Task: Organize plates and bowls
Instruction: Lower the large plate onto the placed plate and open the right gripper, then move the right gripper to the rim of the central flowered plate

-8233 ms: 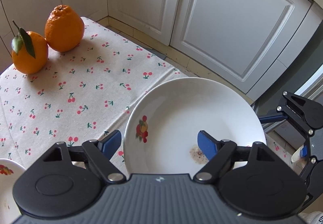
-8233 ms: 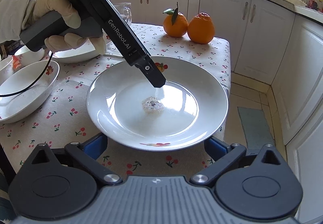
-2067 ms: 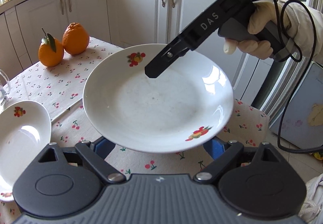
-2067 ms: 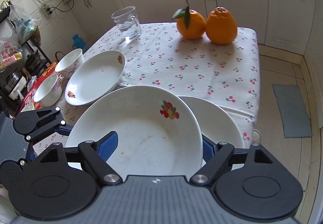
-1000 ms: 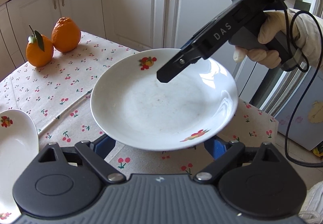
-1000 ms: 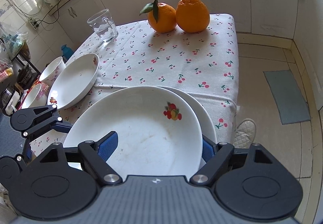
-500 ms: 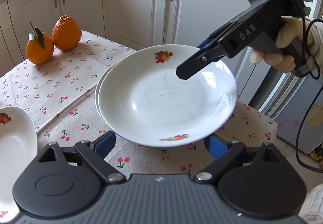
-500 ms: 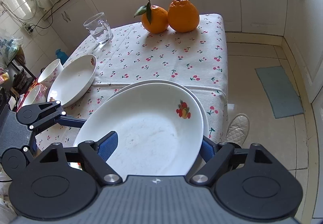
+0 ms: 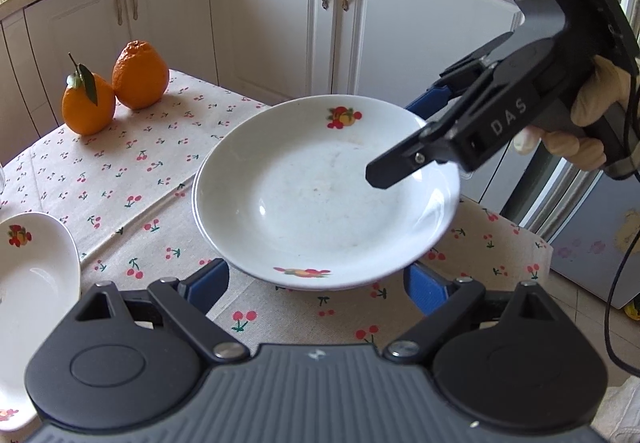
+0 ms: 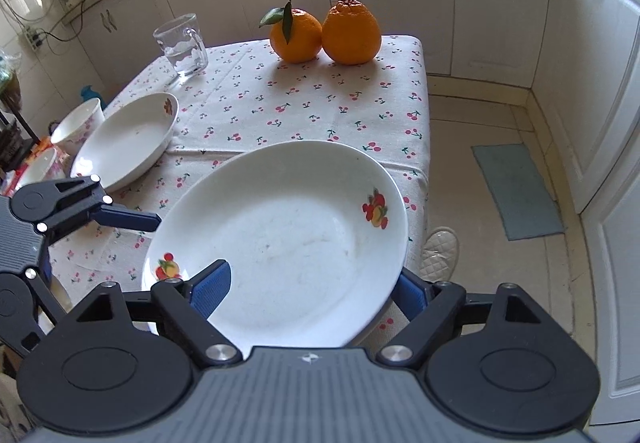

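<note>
Glossy round white plate (image 10: 288, 227) nested on another, cherry-print tablecloth (image 10: 280, 111)

My right claw (image 10: 308, 289) is opening around the rim of the plate (image 10: 280, 235) on the cherry-print worktop (image 10: 304, 99). The left claw (image 10: 120, 219) sits beside it; two oranges (image 10: 324, 33) stand beyond.

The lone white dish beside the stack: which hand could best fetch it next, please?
Left: the left gripper is open, empty, beside that shallow white ceramic dish; the right gripper's jaws are opening around the stacked white plate.
</note>
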Action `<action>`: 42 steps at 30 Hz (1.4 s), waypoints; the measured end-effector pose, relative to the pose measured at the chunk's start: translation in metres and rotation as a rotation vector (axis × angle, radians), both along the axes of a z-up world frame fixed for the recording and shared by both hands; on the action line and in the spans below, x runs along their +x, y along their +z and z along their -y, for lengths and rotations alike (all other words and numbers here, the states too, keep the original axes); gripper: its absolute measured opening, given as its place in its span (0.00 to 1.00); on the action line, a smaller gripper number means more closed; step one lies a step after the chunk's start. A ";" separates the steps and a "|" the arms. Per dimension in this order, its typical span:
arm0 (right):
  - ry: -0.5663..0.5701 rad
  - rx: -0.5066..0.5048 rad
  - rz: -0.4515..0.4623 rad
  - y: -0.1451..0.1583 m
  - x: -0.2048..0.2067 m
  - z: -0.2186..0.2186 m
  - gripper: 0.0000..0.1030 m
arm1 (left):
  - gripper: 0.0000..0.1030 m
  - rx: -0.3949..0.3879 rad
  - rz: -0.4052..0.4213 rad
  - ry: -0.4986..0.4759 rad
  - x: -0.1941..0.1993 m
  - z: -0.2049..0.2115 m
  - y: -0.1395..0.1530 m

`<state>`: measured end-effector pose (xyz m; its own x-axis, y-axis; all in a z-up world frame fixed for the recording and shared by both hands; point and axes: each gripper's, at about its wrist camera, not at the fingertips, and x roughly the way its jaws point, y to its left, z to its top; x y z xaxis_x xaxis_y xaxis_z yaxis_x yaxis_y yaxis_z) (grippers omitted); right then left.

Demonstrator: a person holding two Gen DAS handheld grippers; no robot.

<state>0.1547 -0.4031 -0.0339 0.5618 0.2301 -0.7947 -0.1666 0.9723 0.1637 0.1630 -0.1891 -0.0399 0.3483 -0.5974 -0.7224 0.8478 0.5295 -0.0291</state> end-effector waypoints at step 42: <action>0.262 -0.005 0.154 0.023 -0.041 -0.131 1.00 | 0.93 0.048 0.075 0.701 -0.009 -0.131 -0.023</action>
<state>0.1135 -0.2717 -0.0110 0.5975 0.3794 -0.7064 -0.4344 0.8937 0.1126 0.1538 -0.0586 -0.0633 0.6895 -0.1820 -0.7010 0.3050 0.9509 0.0532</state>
